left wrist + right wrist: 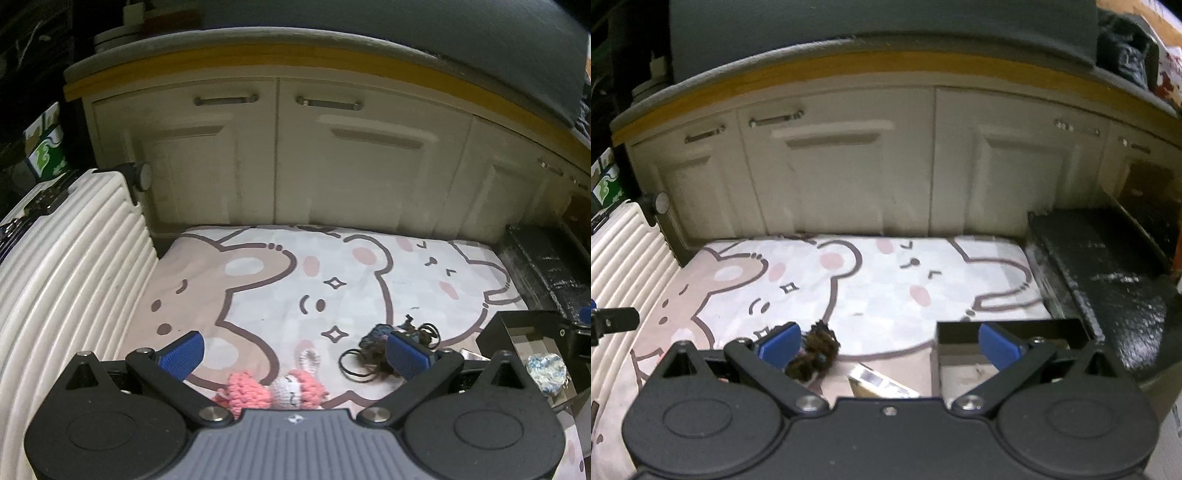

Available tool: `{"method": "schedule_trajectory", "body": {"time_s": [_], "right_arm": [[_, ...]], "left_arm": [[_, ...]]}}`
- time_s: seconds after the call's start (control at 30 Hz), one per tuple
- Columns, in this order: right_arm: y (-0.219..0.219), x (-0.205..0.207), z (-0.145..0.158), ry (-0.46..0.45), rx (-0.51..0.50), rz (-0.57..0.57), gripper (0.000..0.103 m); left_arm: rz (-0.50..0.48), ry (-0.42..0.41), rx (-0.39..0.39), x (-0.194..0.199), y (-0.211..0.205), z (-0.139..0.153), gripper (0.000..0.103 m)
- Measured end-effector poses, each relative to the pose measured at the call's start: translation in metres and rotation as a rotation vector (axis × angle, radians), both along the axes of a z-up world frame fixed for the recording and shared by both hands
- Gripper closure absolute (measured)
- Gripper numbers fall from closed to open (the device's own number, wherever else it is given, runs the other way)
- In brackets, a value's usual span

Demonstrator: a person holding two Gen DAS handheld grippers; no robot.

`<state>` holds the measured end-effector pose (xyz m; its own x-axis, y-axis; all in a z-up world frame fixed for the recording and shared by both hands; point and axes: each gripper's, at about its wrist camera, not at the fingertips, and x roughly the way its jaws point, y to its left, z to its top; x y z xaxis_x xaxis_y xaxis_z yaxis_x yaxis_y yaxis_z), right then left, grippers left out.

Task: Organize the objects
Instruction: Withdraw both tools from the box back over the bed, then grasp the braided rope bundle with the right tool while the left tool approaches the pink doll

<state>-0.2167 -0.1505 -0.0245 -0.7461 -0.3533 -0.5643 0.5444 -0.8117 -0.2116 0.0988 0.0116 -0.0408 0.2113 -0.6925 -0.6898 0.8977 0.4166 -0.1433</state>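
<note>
Left tongs (295,350) agape over crochet bunny (275,391); right tongs (888,343) agape, empty, level above mat (886,280).

crochet bunny (291,393) (lower half hidden)

Pink-white crochet bunny (284,391), black hair ties (356,363), black box (524,339) — mat (258,295) w/ beige-white bear print.

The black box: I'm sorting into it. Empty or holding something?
Holding something: the black box is open-topped, and a blue-white patterned item lies inside. Nothing else is visible in it.
</note>
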Motion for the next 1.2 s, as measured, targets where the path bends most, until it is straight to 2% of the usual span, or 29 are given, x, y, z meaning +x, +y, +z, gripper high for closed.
{"method": "schedule_trajectory", "body": {"time_s": [0.17,0.37,0.57,0.73,0.83,0.97,1.03,1.2], "right_arm": [[-0.015,0.003,-0.006,-0.027,0.004,0.007,0.000],[-0.026,0.001,-0.012,-0.057,0.004,0.003,0.000],[-0.034,-0.006,-0.019,-0.077,0.005,-0.036,0.000],[-0.039,-0.010,-0.029,-0.149,0.024,-0.005,0.000],[-0.047,-0.013,-0.038,-0.190,0.071,0.004,0.014],[-0.056,-0.016,-0.052,-0.259,0.117,0.007,0.026],[-0.059,-0.018,-0.059,-0.303,0.135,0.021,0.030],[-0.063,-0.027,-0.077,-0.449,0.151,-0.003,0.047]], "left_arm": [[0.019,0.015,0.014,0.018,0.006,-0.003,0.000],[0.038,0.074,0.046,0.035,0.007,-0.013,0.000],[0.068,0.158,0.111,0.047,0.000,-0.029,0.003],[0.061,0.262,0.153,0.050,-0.012,-0.048,0.010],[0.061,0.294,0.169,0.050,-0.021,-0.057,0.011],[0.057,0.322,0.194,0.047,-0.034,-0.067,0.011],[0.054,0.322,0.205,0.046,-0.040,-0.071,0.011],[0.041,0.301,0.253,0.040,-0.054,-0.084,0.011]]}}
